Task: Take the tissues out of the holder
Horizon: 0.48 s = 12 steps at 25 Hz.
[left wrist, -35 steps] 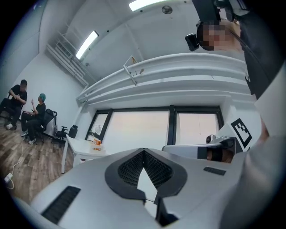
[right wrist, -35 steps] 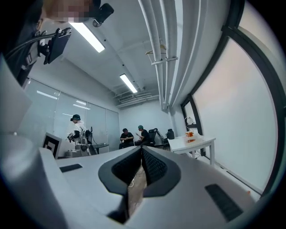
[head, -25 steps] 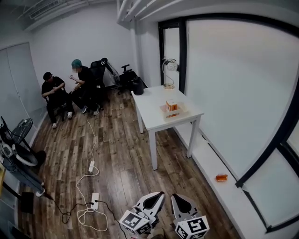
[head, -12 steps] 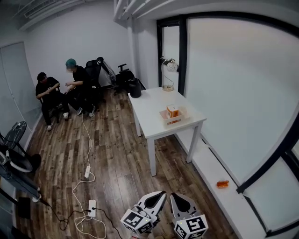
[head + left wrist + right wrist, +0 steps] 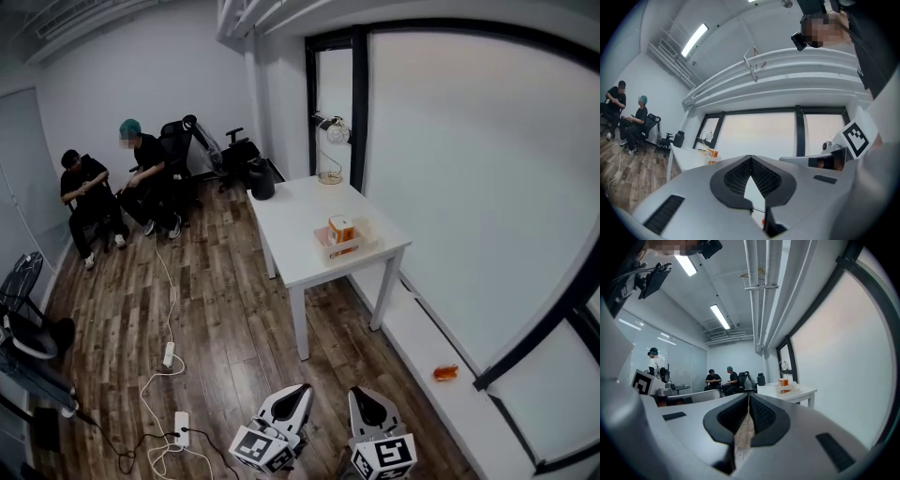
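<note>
An orange tissue pack (image 5: 341, 230) stands in a pale holder (image 5: 325, 246) near the front right corner of a white table (image 5: 291, 211), far ahead of me. Both grippers hang low at the bottom of the head view, well short of the table and above the wooden floor. My left gripper (image 5: 302, 388) is shut and empty. My right gripper (image 5: 361, 393) is shut and empty too. The left gripper view has the tissue pack (image 5: 711, 152) small beyond the left gripper (image 5: 750, 157). In the right gripper view the tissue pack (image 5: 783, 382) sits to the right of the right gripper (image 5: 749, 395).
A desk lamp (image 5: 330, 141) stands at the table's far end, with a black container (image 5: 262, 178) beside that end. Two people (image 5: 112, 183) sit at the back left near office chairs (image 5: 202, 141). Cables and power strips (image 5: 170, 354) lie on the floor. A small orange object (image 5: 445, 373) lies on the window ledge.
The head view has swung slightly, so the table and the seated people sit further left in the frame. My left gripper has dropped a little lower. Both jaws stay shut.
</note>
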Available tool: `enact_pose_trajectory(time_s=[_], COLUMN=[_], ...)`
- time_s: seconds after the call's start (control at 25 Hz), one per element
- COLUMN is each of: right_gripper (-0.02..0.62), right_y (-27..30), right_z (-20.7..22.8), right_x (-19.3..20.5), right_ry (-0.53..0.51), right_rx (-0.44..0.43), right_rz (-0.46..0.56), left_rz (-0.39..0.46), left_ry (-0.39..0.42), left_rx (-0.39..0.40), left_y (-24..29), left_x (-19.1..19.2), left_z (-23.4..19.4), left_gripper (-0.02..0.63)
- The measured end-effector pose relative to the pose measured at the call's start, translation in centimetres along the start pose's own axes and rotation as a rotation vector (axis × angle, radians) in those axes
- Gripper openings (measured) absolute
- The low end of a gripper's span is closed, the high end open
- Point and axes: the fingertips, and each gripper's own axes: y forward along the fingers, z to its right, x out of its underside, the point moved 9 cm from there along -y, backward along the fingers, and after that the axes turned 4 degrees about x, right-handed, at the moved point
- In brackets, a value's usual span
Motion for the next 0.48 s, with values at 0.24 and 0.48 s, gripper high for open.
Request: enact_pose_trajectory(time_s=[0.24,0.48], right_gripper=[0.006,0.006], right_y=[3.9,9.4], right_z=[1.3,3.7], right_x=[0.2,0.1], right_ry=[-0.006,-0.009], right_rx=[0.008,-0.035], right_rz=[0.003,-0.016], left_rz=[0.005,-0.016], left_ry=[0.009,0.008], left_rx=[-0.013,-0.066], left_y=[2.4,5.8], left_x=[0.2,-0.4], left_z=[-2.7,-6.4], left_gripper=[0.005,0.005])
